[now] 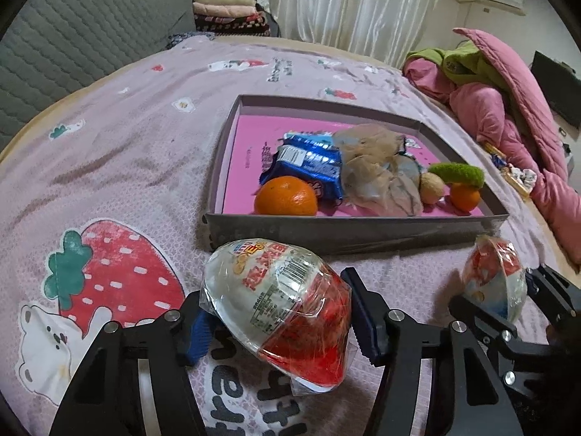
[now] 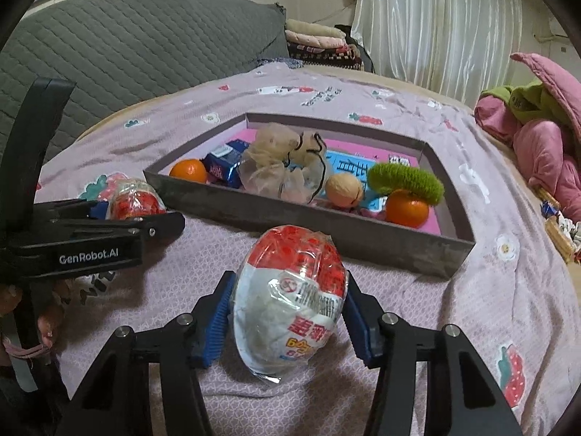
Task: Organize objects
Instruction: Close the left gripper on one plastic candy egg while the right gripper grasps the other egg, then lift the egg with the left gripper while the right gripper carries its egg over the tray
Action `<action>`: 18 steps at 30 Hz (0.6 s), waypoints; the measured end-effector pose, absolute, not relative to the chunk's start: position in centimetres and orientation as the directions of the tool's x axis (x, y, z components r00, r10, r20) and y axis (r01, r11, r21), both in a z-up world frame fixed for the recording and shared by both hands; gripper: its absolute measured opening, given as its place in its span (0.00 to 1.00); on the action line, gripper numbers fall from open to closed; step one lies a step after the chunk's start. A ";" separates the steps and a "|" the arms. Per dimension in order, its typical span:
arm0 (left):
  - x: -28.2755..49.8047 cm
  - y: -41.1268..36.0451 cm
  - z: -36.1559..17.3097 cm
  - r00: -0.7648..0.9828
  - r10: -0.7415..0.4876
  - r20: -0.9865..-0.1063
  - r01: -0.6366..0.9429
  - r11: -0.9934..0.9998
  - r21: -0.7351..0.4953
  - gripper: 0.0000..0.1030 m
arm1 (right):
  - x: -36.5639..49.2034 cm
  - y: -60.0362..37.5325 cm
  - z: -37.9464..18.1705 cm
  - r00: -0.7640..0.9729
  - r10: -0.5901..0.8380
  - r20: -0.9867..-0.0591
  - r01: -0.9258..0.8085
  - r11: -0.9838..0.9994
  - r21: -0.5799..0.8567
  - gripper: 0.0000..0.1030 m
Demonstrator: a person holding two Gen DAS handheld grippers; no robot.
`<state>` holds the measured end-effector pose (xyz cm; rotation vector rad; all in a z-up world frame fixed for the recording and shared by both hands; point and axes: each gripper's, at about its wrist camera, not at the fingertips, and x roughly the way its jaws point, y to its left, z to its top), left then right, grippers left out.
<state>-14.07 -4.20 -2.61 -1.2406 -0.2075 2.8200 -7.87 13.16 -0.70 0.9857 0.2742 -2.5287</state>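
Shallow grey cardboard tray (image 2: 363, 250) on pink strawberry-print bedsheet (image 1: 127, 138) — inside: orange tangerine (image 1: 285, 196) at left, blue foil snack packet (image 1: 308, 167) behind it, crumpled translucent mesh bag (image 1: 377, 167) centre, tan walnut (image 1: 431, 188) right.

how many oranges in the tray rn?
2. One round orange fruit sits at the left near corner of the grey cardboard tray; the other is by the right near wall, under the fuzzy green ring. The sheer pouches might hide more.
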 end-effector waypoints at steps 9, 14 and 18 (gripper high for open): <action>-13.1 -2.9 -0.8 -0.724 0.097 -0.683 -0.038 -0.994 -0.101 0.63 | -7.5 12.9 0.6 -0.707 -0.303 -0.639 0.443 -0.894 -0.066 0.54; -13.0 -2.5 -0.3 -0.733 0.098 -0.673 -0.041 -0.994 -0.099 0.63 | -7.4 12.7 1.0 -0.721 -0.302 -0.624 0.441 -0.894 -0.076 0.54; -13.0 -2.4 0.1 -0.742 0.095 -0.664 -0.040 -0.994 -0.098 0.63 | -7.5 12.9 1.5 -0.736 -0.300 -0.607 0.428 -0.900 -0.075 0.54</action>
